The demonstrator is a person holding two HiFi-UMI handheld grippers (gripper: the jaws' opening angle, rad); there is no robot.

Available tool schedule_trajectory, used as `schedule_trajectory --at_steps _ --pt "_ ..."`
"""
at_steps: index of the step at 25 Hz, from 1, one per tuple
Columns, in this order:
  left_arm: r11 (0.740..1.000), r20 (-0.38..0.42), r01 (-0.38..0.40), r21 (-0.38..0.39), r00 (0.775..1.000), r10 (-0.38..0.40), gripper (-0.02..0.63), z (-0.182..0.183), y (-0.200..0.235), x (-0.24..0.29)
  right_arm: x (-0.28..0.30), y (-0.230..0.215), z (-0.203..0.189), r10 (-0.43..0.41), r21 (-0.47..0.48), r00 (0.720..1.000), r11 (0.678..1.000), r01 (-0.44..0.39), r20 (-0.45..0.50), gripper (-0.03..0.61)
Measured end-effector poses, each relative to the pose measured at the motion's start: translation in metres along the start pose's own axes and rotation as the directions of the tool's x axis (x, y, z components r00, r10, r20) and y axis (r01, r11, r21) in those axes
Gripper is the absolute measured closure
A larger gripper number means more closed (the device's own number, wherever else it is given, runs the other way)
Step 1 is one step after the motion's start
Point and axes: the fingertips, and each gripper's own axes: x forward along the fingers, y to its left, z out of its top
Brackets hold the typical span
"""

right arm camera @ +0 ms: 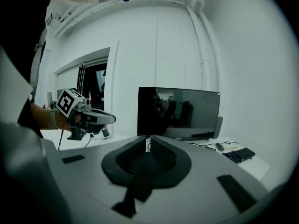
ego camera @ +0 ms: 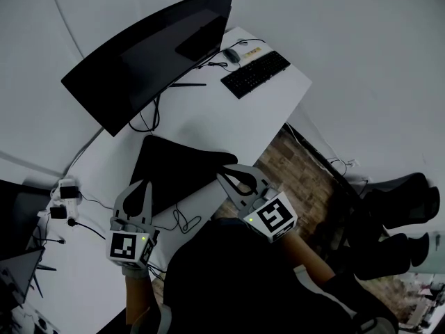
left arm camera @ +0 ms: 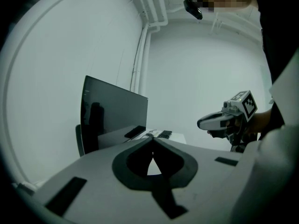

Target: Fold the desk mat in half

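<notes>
Desk mat (ego camera: 174,169) lies flat on the bench (ego camera: 236,120), doubled or single I can't tell. Left gripper (ego camera: 144,185) and right gripper (ego camera: 227,177) hover near it, fingers pinched shut on nothing.

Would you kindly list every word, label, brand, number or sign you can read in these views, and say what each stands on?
No text can be read anywhere.
Cubes on the left gripper and the right gripper: black-and-white square markers, patterns only, no letters.
Keys of the black keyboard: legends too small to read.
Screen of the dark curved monitor: blank, no brand visible.
</notes>
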Motion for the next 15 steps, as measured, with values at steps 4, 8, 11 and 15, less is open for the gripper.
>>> schedule_trajectory --at_steps 4,8,11,15 --pt "1.0 -0.012 0.001 -0.003 1.0 -0.001 0.606 -0.005 0.004 -0.002 0.003 0.004 0.0 0.006 -0.015 1.0 1.0 -0.006 -0.014 0.54" --pt "0.999 -0.01 0.022 -0.024 1.0 -0.022 0.606 -0.01 0.0 -0.003 0.003 0.005 -0.003 0.007 -0.017 1.0 1.0 -0.007 -0.02 0.54" --pt "1.0 -0.025 0.019 -0.024 0.999 -0.02 0.606 -0.014 -0.001 -0.005 0.003 0.007 -0.005 0.005 -0.012 1.0 1.0 -0.005 -0.023 0.54" --pt "1.0 -0.066 -0.017 0.003 0.998 0.017 0.604 -0.016 0.006 -0.007 0.003 0.007 -0.007 0.002 -0.008 0.999 1.0 -0.002 -0.038 0.54"
